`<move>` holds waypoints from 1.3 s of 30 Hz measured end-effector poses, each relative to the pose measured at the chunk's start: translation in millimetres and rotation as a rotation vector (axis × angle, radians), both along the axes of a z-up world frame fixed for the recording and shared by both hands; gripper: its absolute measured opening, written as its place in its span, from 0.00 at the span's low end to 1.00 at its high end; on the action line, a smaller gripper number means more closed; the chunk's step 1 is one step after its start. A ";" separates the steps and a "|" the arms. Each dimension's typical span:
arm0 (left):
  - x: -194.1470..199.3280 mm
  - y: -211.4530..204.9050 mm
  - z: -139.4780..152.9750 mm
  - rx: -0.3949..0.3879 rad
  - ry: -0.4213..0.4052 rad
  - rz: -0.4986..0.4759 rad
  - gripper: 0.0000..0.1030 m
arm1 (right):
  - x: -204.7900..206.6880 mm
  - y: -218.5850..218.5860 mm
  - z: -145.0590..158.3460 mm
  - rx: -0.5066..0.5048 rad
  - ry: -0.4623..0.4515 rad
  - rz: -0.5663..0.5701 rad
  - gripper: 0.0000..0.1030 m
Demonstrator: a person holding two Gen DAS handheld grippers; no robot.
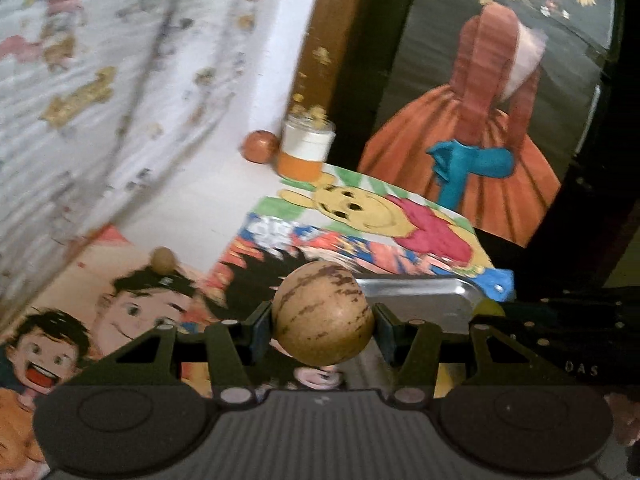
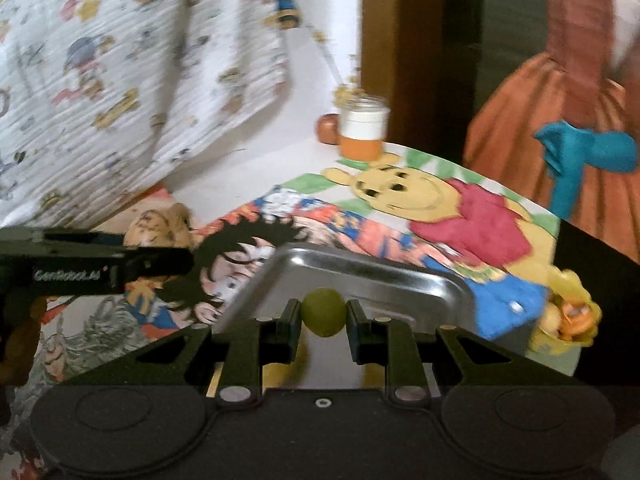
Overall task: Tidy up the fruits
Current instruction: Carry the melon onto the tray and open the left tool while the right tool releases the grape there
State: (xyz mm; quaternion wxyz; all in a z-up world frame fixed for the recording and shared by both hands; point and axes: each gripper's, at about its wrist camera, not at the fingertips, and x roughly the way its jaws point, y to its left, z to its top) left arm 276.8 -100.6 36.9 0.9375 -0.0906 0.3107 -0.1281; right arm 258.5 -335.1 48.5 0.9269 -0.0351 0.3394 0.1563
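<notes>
Left wrist: left gripper (image 1: 323,322) clamps brown fruit (image 1: 323,312); right gripper (image 2: 323,316) pinches green fruit (image 2: 323,312) before tray (image 2: 400,276).

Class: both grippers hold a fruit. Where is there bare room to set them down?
The metal tray looks bare. White tabletop is free between the patterned cloth and the Pooh drawing. The far corner is crowded by the jar and orange fruit.

Left gripper (image 1: 323,320): jaws closed on round tan fruit (image 1: 323,312), pads pressing both sides, fruit lifted clear of surface. Right gripper (image 2: 324,314): jaws closed on small green fruit (image 2: 323,311), held level. Left gripper body enters right wrist view from left edge, reaching rightward; both grippers side by side, apart.
</notes>
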 end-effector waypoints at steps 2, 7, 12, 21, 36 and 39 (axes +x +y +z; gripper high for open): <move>-4.2 -10.1 -1.7 -0.005 0.004 -0.017 0.56 | -6.4 -12.4 -1.8 0.011 -0.001 -0.027 0.25; -13.5 -34.3 -4.9 -0.008 0.009 -0.067 0.56 | -27.3 -33.2 -6.9 0.016 -0.011 -0.069 0.25; -23.3 -56.8 -7.1 -0.008 0.015 -0.124 0.56 | -51.6 -44.2 -14.1 0.007 -0.017 -0.081 0.25; -36.3 -86.5 -12.0 0.025 0.018 -0.212 0.56 | -87.1 -49.1 -33.6 -0.004 -0.001 -0.081 0.25; -35.4 -107.6 -23.5 0.142 0.017 -0.260 0.56 | -99.8 -40.3 -57.7 0.001 -0.005 -0.096 0.25; -34.6 -108.2 -23.5 0.144 0.015 -0.263 0.56 | -100.4 -41.8 -59.7 0.015 -0.005 -0.106 0.25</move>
